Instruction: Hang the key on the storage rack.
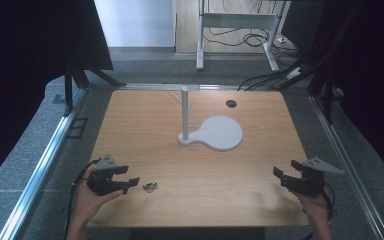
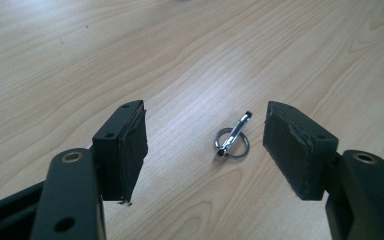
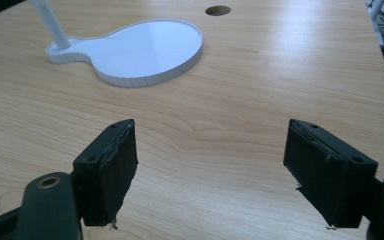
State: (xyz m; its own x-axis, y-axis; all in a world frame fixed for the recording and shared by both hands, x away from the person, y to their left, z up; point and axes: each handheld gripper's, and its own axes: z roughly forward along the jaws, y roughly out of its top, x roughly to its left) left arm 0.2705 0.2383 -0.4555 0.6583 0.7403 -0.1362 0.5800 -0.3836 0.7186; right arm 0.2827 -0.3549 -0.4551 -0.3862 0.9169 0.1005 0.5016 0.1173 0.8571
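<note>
A small metal key ring with a clip (image 1: pixel 150 187) lies on the wooden table near its front left. In the left gripper view the ring (image 2: pixel 232 142) lies on the table just beyond the open jaws, nearer the right one. My left gripper (image 1: pixel 131 177) is held open just left of the ring. A white stand (image 1: pixel 184 114) with a tall post, short branches and a flat round base (image 1: pixel 222 133) sits at the table's middle. My right gripper (image 1: pixel 278 177) is open at the front right with nothing in it. The stand's base (image 3: pixel 140 47) lies ahead of it.
A round cable hole (image 1: pixel 231 103) sits in the table top behind the stand. Metal rails run along both table sides. A desk frame (image 1: pixel 237 22) and cables (image 1: pixel 260 80) lie on the floor beyond the far edge.
</note>
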